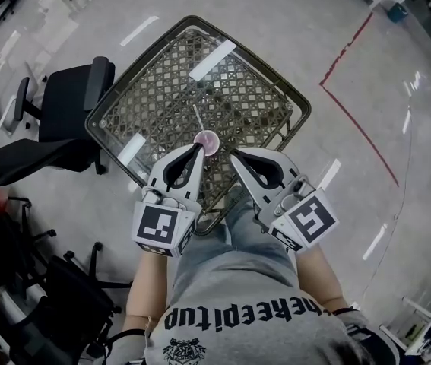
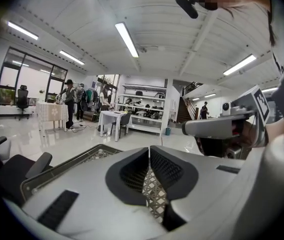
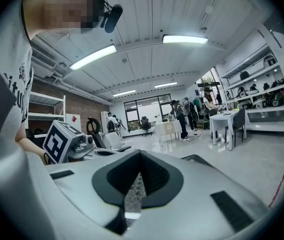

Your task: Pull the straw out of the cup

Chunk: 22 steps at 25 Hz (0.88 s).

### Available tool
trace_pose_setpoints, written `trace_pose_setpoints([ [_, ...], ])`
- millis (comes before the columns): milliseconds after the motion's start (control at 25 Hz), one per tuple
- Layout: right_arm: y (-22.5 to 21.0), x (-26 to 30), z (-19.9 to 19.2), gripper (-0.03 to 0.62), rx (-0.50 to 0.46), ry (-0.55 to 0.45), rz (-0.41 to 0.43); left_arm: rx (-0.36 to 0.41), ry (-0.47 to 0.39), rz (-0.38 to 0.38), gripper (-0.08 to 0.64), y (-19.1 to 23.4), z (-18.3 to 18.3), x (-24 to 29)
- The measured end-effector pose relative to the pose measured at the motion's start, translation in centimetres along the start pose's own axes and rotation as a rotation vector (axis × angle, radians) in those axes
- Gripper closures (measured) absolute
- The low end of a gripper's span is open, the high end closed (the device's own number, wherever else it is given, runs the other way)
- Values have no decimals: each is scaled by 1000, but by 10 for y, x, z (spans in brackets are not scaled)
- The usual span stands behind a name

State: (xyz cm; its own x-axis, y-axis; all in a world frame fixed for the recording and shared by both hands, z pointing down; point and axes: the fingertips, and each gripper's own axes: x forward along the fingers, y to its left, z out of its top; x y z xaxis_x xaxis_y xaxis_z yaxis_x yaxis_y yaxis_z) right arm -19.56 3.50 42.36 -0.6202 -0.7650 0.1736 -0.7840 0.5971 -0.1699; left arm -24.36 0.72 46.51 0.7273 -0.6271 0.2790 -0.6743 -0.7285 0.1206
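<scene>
A small cup [image 1: 207, 139] with a pink top stands on the glass-topped wicker table [image 1: 109, 106], and a thin straw [image 1: 198, 117] sticks up out of it, leaning away from me. My left gripper [image 1: 198, 149] has its tips right at the cup's near left edge. Its jaws [image 2: 149, 148] are parted by only a narrow slit, with nothing between them. My right gripper [image 1: 234, 157] is just right of the cup, a little apart from it, shut and empty [image 3: 140, 153]. Neither gripper view shows the cup or the straw.
A black office chair [image 1: 71, 105] stands at the table's left side. More dark chairs [image 1: 63, 303] are at the lower left. A red tape line [image 1: 352, 112] runs across the floor on the right. The person's legs reach the table's near corner.
</scene>
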Motion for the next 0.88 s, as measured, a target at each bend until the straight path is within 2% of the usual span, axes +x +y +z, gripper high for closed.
trace_pose_setpoints([
  [440,-32,2,-20,578,44,30,9,-60,150,39,459,19,-55,41],
  [880,-48,5,-37,578,79,62,5,-109,284,71,434,45,-103,66],
])
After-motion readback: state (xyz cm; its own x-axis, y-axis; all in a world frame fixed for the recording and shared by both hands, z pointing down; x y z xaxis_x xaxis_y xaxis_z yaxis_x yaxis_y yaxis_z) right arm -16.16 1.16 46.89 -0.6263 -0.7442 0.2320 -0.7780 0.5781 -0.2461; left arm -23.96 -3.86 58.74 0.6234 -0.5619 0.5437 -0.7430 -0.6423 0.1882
